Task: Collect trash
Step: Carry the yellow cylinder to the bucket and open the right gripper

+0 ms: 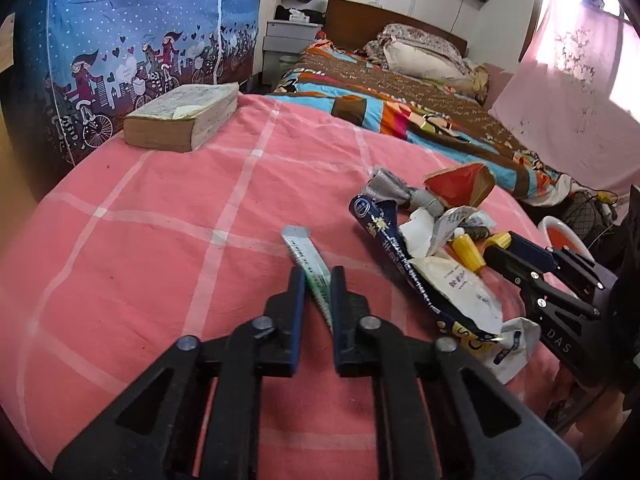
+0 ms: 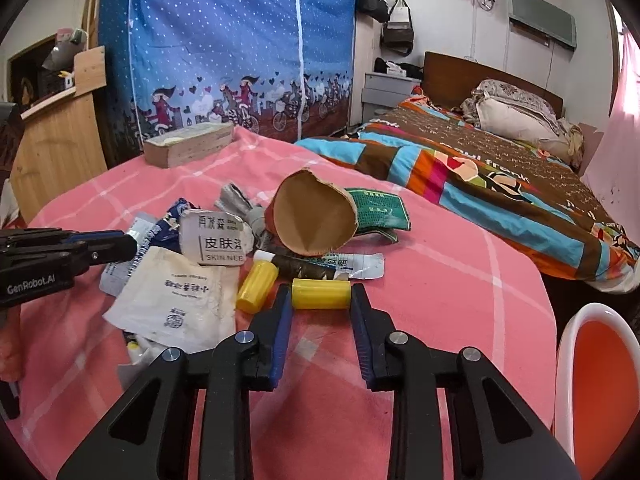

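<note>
A heap of trash lies on the pink checked cloth point(image 1: 160, 208): wrappers, a white sachet point(image 2: 180, 300), a brown paper cone point(image 2: 316, 216), a green packet point(image 2: 380, 208), a small yellow bottle point(image 2: 256, 286). My left gripper point(image 1: 317, 276) is shut on a flattened green-and-white tube point(image 1: 310, 260), left of the heap. My right gripper point(image 2: 321, 294) is shut on a yellow cylinder point(image 2: 321, 294) at the heap's near edge. It also shows in the left wrist view point(image 1: 500, 246), and the left gripper shows at the left in the right wrist view point(image 2: 120, 240).
A thick old book point(image 1: 184, 116) lies at the far left of the cloth. An orange bin with a white rim point(image 2: 600, 380) stands low at the right. A bed with a colourful quilt point(image 2: 480, 176) lies beyond. A blue fabric wardrobe point(image 2: 224, 40) stands behind.
</note>
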Motion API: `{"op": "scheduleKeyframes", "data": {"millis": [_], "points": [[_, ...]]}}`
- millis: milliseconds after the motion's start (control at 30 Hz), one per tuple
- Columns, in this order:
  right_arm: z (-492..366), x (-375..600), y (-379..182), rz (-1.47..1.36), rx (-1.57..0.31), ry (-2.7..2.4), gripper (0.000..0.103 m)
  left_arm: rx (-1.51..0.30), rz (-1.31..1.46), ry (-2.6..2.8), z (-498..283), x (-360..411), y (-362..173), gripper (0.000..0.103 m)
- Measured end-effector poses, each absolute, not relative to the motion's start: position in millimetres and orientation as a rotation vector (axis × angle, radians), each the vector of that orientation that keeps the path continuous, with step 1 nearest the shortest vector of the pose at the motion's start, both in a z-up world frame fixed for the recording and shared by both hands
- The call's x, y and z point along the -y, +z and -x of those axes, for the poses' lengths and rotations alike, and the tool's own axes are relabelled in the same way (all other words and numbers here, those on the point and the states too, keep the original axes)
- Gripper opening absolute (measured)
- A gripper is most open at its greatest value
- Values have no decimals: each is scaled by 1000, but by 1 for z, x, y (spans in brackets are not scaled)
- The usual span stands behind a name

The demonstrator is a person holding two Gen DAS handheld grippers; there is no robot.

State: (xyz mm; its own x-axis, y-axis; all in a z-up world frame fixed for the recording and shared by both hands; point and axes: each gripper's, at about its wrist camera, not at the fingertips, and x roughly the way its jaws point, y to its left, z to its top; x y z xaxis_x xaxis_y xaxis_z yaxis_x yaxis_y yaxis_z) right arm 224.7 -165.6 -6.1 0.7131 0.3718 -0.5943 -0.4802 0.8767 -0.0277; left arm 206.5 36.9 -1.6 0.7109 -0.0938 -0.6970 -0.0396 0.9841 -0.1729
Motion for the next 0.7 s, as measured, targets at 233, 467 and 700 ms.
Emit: {"op": "scheduleKeyframes", "data": {"millis": [233,467,700], "points": [[-211,174,4,160,-530,477,27,-716,133,-54,-191,-23,8,5],[-192,189,16,122,-415,481,27,-595,131,-75,-174,-8,27,5],[-168,224,38,49,-220,419,27,-373,109,-202,-158,34,62,5]]}}
